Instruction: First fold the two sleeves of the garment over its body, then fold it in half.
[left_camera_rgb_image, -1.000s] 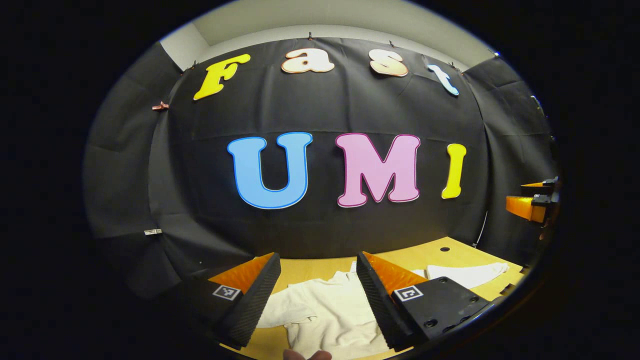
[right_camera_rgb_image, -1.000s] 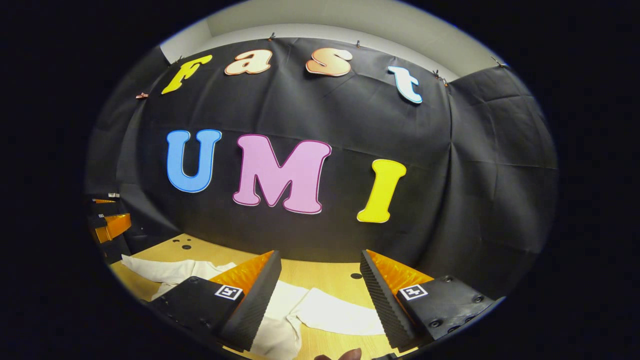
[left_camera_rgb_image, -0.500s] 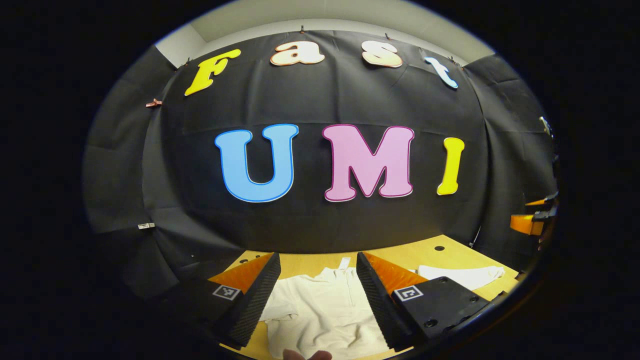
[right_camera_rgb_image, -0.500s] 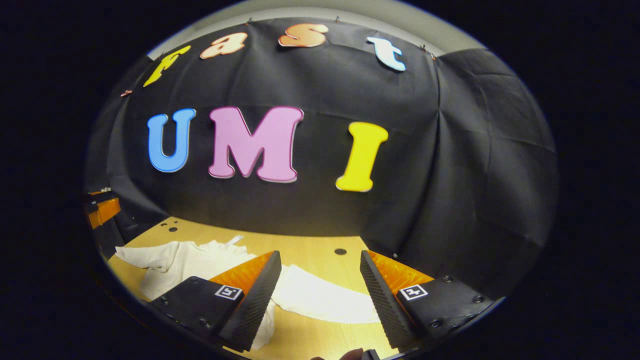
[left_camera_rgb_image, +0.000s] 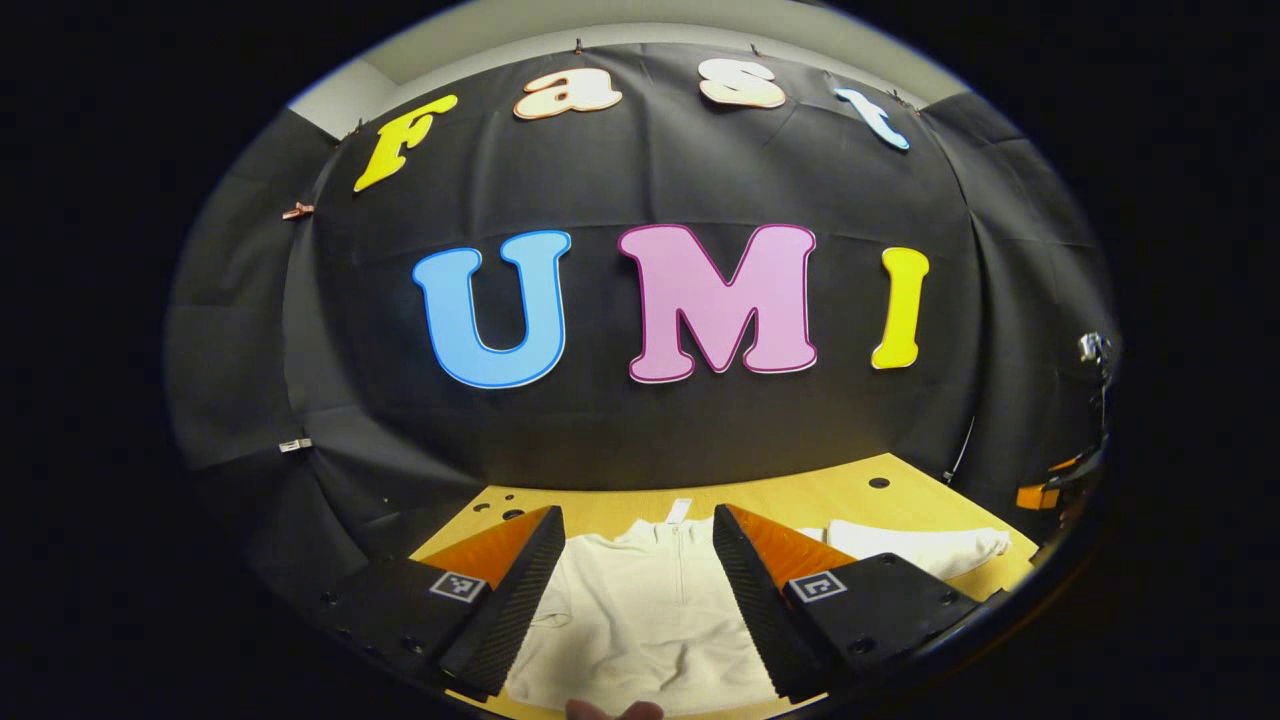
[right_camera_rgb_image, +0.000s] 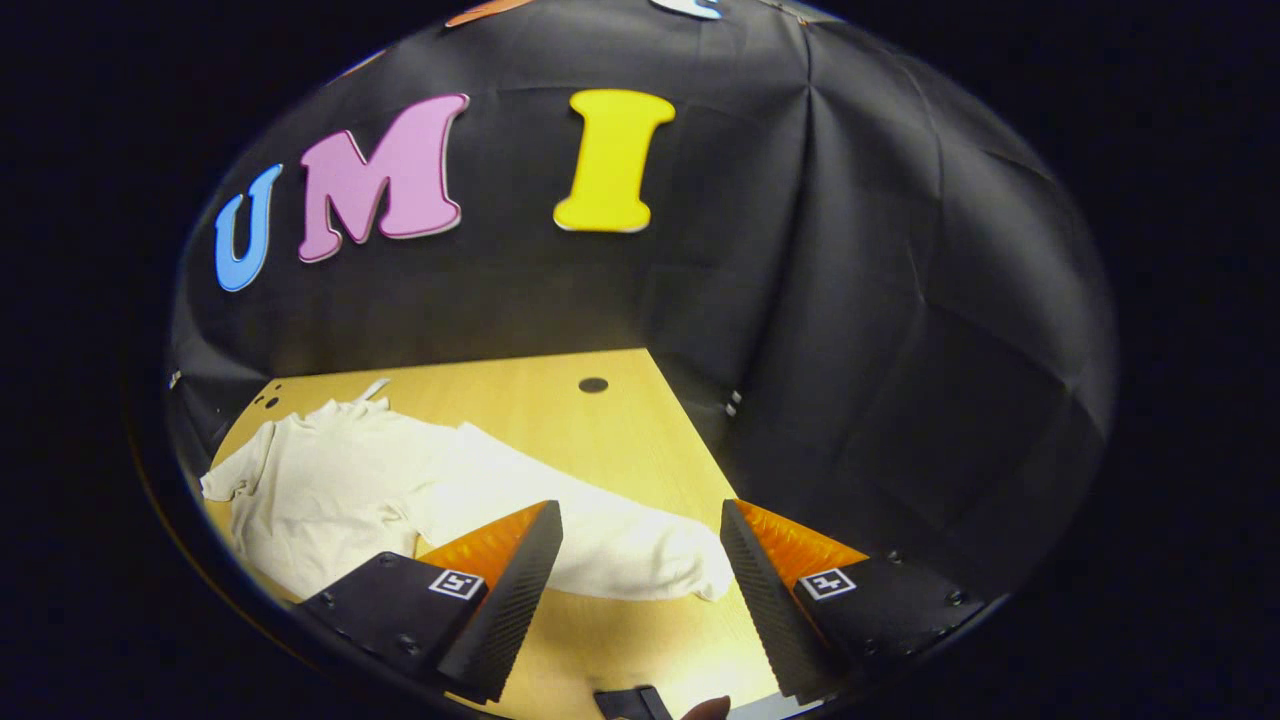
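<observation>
A cream long-sleeved garment lies flat on the wooden table, collar toward the back wall. My left gripper hangs open above its chest with nothing between the fingers. One sleeve stretches out to the right in the left gripper view. In the right gripper view the garment lies at the left and that sleeve runs toward me, its cuff between the fingers of my right gripper, which is open above it. The other sleeve's tip shows at the far left.
The black cloth wall closes off the back and the right side of the table. Small round holes dot the tabletop near the back. A fingertip shows at the bottom edge of the left gripper view. The other gripper peeks in at the far right there.
My right gripper has tilted down and swung right, bringing the sleeve cuff between its fingers. The left gripper has shifted left and tipped slightly down over the garment's chest. Both stay open.
</observation>
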